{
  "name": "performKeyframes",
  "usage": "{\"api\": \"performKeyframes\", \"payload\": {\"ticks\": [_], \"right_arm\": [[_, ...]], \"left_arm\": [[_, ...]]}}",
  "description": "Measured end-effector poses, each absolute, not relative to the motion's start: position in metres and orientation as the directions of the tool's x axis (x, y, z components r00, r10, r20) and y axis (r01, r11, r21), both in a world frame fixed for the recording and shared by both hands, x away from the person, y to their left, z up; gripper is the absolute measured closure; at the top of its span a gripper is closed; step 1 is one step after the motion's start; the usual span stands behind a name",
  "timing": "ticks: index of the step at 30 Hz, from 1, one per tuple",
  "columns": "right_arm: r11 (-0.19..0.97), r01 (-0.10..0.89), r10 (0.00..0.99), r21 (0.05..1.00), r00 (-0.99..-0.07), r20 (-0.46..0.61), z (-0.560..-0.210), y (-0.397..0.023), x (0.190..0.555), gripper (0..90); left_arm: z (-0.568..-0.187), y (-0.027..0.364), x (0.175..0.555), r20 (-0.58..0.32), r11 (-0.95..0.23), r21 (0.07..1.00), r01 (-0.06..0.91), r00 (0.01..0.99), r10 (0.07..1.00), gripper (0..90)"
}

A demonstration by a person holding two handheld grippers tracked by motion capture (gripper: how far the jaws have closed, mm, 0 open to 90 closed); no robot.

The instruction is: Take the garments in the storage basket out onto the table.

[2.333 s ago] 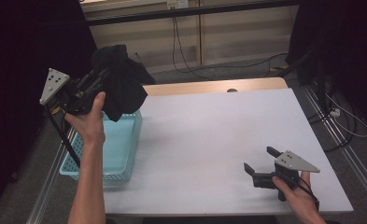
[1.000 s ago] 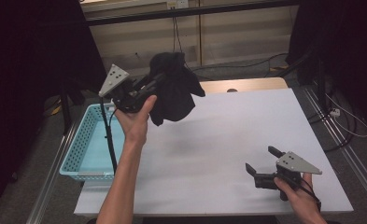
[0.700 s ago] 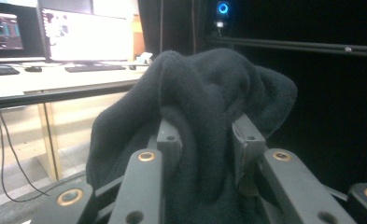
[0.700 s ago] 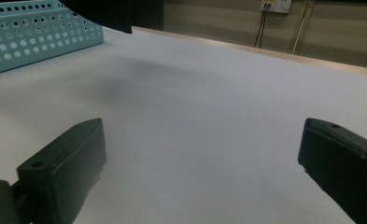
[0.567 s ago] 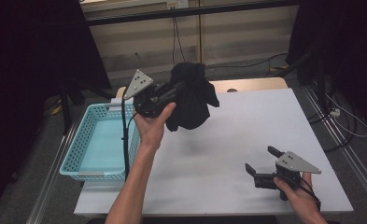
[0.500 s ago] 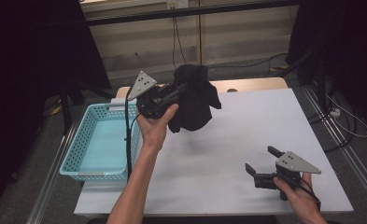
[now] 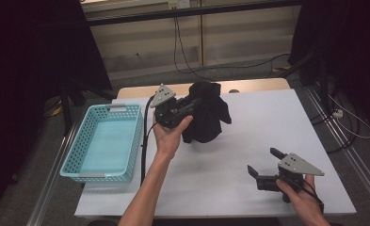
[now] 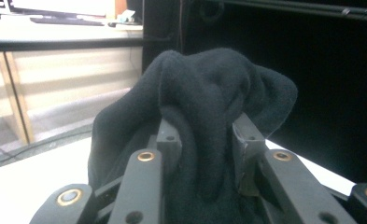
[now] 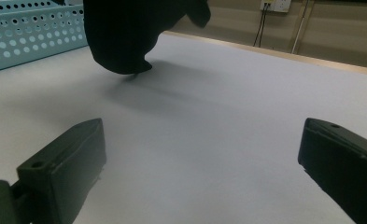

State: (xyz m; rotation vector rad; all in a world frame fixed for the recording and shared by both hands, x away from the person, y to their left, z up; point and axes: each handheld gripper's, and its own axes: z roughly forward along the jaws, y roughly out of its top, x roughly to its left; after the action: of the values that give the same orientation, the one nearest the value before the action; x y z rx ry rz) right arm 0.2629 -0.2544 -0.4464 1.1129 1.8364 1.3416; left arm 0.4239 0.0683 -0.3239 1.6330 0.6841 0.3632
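A black fleece cloth [image 7: 206,115] hangs bunched from my left gripper [image 7: 192,104], which is shut on it above the middle of the white table [image 7: 267,122]. In the left gripper view the cloth [image 8: 209,102] is pinched between the two jaws and drapes over them. Its lower end [image 9: 125,42] hangs just above the tabletop in the right gripper view. My right gripper [image 7: 263,163] rests low near the table's front right, jaws wide open with nothing between them [image 9: 200,154].
A light blue perforated basket [image 7: 105,141] stands empty on the table's left side, its wall [image 9: 31,32] also visible in the right gripper view. Cables lie on the floor behind the table. A metal rail runs along the right edge.
My left gripper has carried the black cloth from above the basket rightward and down to over the table's middle. The right gripper has stayed still and open.
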Motion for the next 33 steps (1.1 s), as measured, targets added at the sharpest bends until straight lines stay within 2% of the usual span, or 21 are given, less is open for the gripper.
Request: {"api": "performKeyframes", "payload": {"ticks": [22, 25, 33], "right_arm": [[0.138, 0.278, 0.883, 0.951, -0.469, 0.009, -0.447, -0.254, 0.263, 0.6], [0.137, 0.278, 0.884, 0.951, -0.468, 0.009, -0.446, -0.254, 0.263, 0.6], [0.14, 0.278, 0.884, 0.95, -0.467, 0.006, -0.446, -0.254, 0.263, 0.5]], "left_arm": [[-0.385, 0.061, 0.436, -0.136, -0.187, 0.928, 0.321, 0.761, 0.634, 69.1], [-0.392, 0.059, 0.439, -0.188, -0.17, 0.918, 0.358, 0.771, 0.608, 69.0], [-0.406, 0.044, 0.438, -0.164, -0.239, 0.9, 0.364, 0.792, 0.589, 68.4]]}}
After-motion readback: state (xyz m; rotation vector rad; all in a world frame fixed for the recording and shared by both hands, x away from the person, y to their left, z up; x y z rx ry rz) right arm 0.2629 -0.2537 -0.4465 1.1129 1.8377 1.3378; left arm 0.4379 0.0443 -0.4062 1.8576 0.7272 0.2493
